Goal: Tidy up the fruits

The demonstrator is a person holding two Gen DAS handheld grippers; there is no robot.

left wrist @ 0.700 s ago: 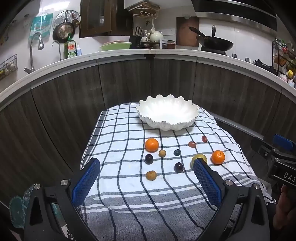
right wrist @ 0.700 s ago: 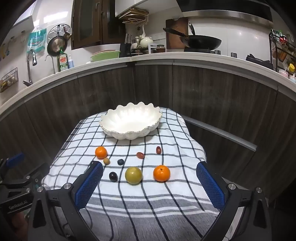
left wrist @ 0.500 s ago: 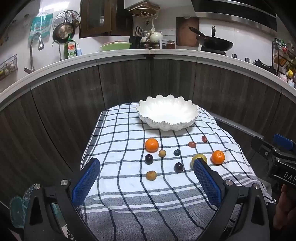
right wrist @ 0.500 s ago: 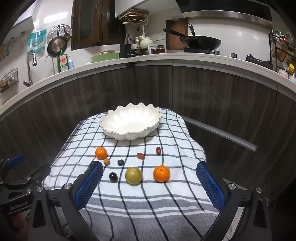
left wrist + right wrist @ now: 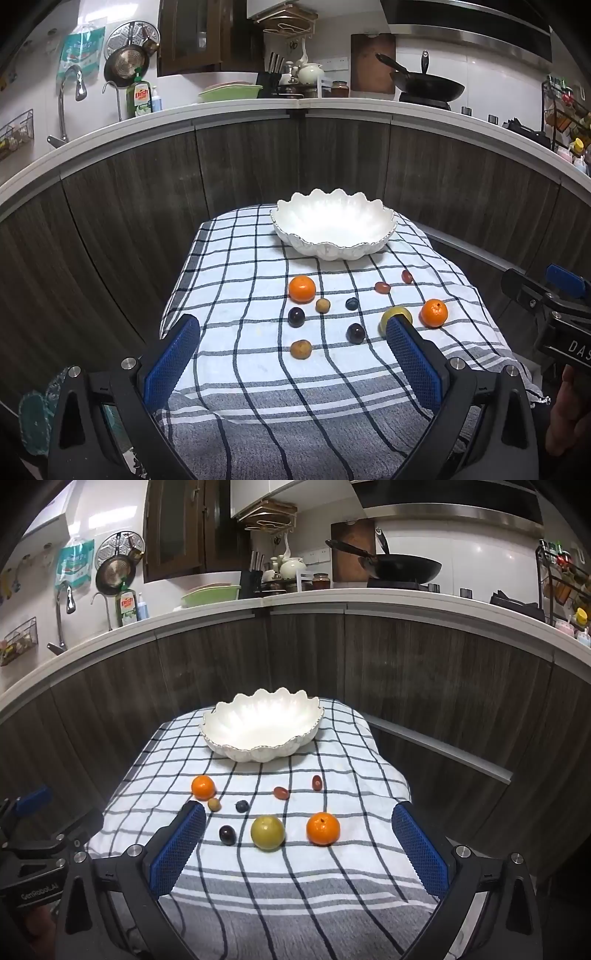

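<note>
Overhead, both the left gripper (image 5: 291,352) and right gripper (image 5: 297,834) hang with jaws spread wide, holding nothing. Below, 2 oranges (image 5: 323,828), a yellow-green fruit (image 5: 267,832) and small fruits lie scattered on the checked cloth (image 5: 332,871), near the scalloped white bowl (image 5: 258,747).

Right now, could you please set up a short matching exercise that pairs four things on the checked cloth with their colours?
Things:
1. bowl
2. largest round fruit
3. fruit right of it
4. small berry

Colours:
A. orange
B. dark blue
C. white
D. yellow-green

Pairs: 1-C, 2-D, 3-A, 4-B
</note>
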